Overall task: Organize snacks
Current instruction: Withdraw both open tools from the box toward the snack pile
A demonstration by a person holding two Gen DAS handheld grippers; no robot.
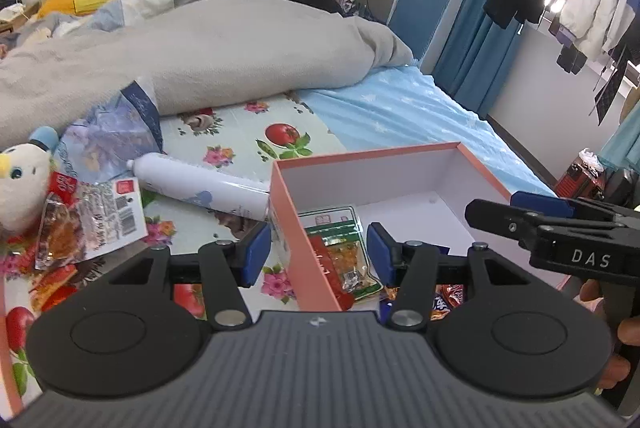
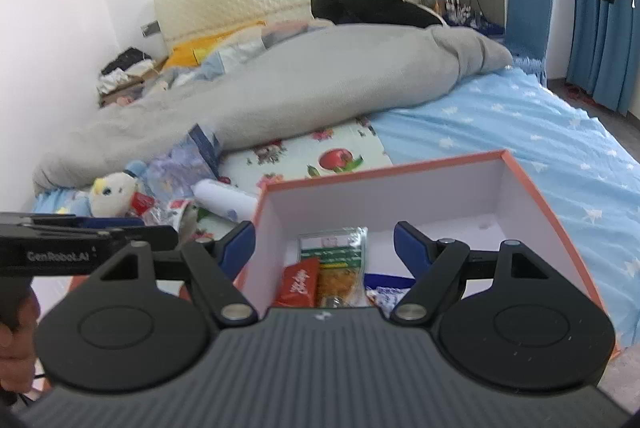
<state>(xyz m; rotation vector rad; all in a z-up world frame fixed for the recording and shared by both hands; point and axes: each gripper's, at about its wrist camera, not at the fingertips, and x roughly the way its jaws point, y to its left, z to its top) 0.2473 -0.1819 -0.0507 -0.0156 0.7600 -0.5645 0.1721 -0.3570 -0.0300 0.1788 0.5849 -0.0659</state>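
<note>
An orange-rimmed box with a white inside lies on the bed. In it lie a green-labelled snack packet and a red packet. My left gripper hangs open over the box's left wall, holding nothing. My right gripper stands open above the packets, also with nothing in it. Each gripper shows in the other's view: the right gripper at the box's right side, the left gripper at its left. Loose snack packets lie on the fruit-print cloth left of the box.
A white bottle lies on its side against the box's left wall. A plush toy and a blue-patterned bag sit further left. A grey duvet is heaped behind. Blue star-print sheet spreads to the right.
</note>
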